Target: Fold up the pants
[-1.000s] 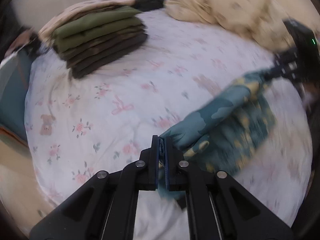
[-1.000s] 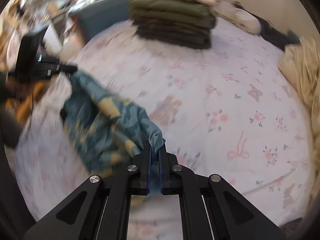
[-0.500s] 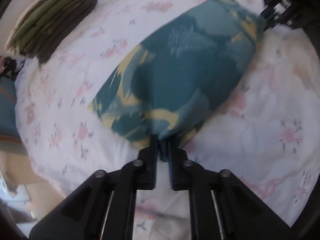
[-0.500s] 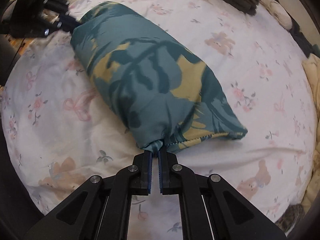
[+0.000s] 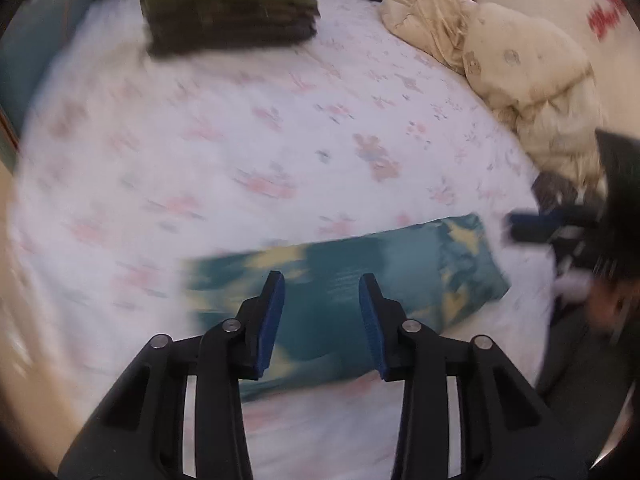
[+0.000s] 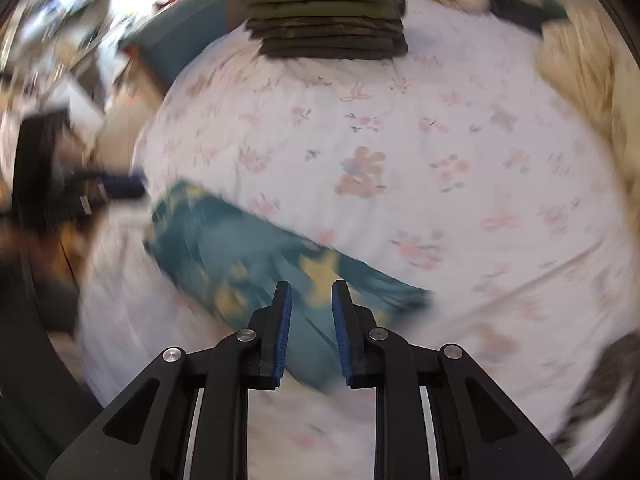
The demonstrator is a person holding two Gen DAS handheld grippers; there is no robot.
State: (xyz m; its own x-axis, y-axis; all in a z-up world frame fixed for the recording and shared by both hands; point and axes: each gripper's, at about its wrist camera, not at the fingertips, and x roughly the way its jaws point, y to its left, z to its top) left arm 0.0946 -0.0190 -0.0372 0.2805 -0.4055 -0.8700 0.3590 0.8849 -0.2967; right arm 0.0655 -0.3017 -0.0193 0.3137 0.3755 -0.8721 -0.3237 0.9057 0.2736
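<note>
The teal and yellow camouflage pants (image 5: 400,272) lie folded flat on the flowered bed sheet (image 5: 240,140), near its front edge. They also show in the right wrist view (image 6: 248,264). My left gripper (image 5: 322,284) is open and empty, raised just above the pants. My right gripper (image 6: 311,294) is open and empty, above the other end of the pants. The right gripper shows at the right edge of the left wrist view (image 5: 560,224), and the left gripper at the left of the right wrist view (image 6: 100,186). Both views are blurred by motion.
A stack of folded olive and dark pants (image 5: 228,4) sits at the far side of the bed, also in the right wrist view (image 6: 328,16). A cream quilt (image 5: 520,68) is bunched at the far right. The bed's edge and floor lie to the left (image 5: 12,320).
Both grippers have let go of the pants and opened. They have lifted and drawn back, and the pants now lie flat on the sheet.
</note>
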